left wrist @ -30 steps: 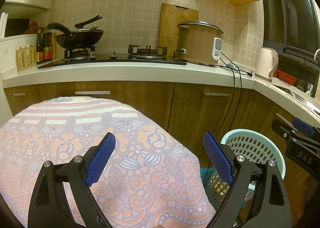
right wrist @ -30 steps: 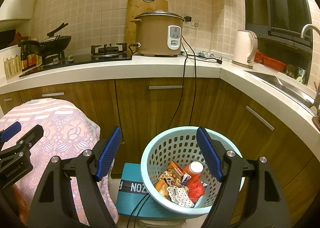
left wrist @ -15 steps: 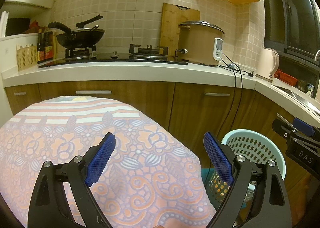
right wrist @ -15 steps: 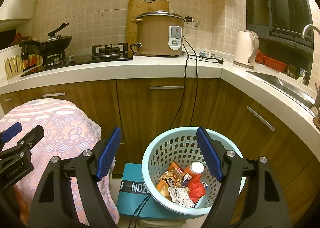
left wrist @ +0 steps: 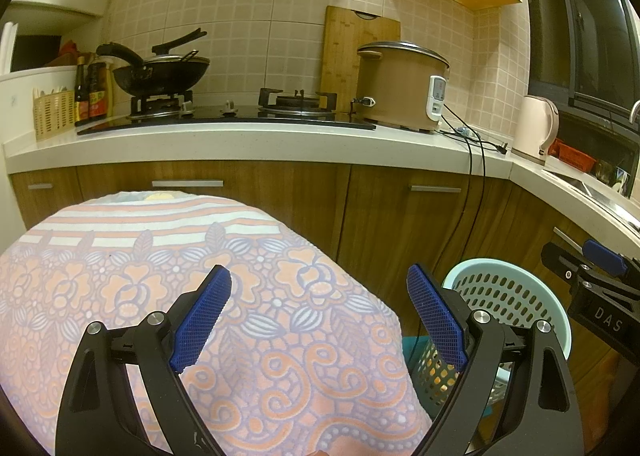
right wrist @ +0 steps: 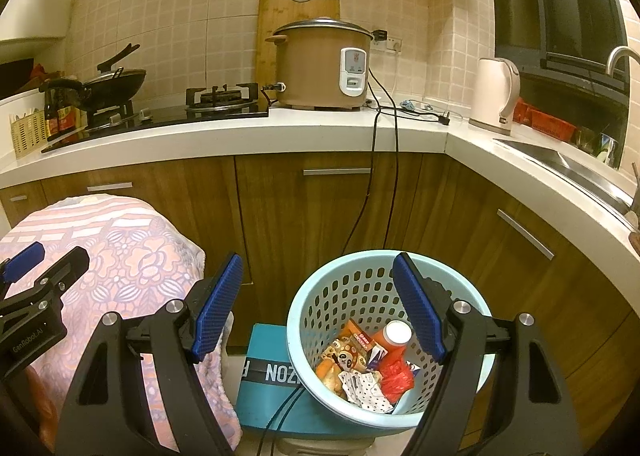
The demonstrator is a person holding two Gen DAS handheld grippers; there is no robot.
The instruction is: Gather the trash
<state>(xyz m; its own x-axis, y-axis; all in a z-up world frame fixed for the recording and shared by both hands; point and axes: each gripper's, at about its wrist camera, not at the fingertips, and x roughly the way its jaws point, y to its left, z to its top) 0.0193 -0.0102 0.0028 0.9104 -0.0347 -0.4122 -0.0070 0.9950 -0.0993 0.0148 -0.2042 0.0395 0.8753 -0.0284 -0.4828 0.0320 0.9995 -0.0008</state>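
Note:
A light blue perforated basket (right wrist: pixel 352 276) stands low at the right, tilted toward me. It holds several pieces of trash: snack wrappers (right wrist: pixel 352 348), an orange bottle with a white cap (right wrist: pixel 396 334) and a red bag (right wrist: pixel 394 374). My right gripper (right wrist: pixel 318 306) is open and empty, above the basket's near rim. My left gripper (left wrist: pixel 318 318) is open and empty over the floral tablecloth (left wrist: pixel 120 272). The basket also shows in the left wrist view (left wrist: pixel 508 288), to the right of the table.
A teal box (right wrist: pixel 268 372) lies under the basket, with black cords across it. Wooden cabinets (right wrist: pixel 320 207) stand behind. The counter (left wrist: pixel 248 139) carries a wok, a stove, a rice cooker (right wrist: pixel 324 63) and a kettle (right wrist: pixel 496 95). The sink is at the far right.
Both views have drifted very slightly. Both grippers stay open and empty, and the basket and its trash have not moved.

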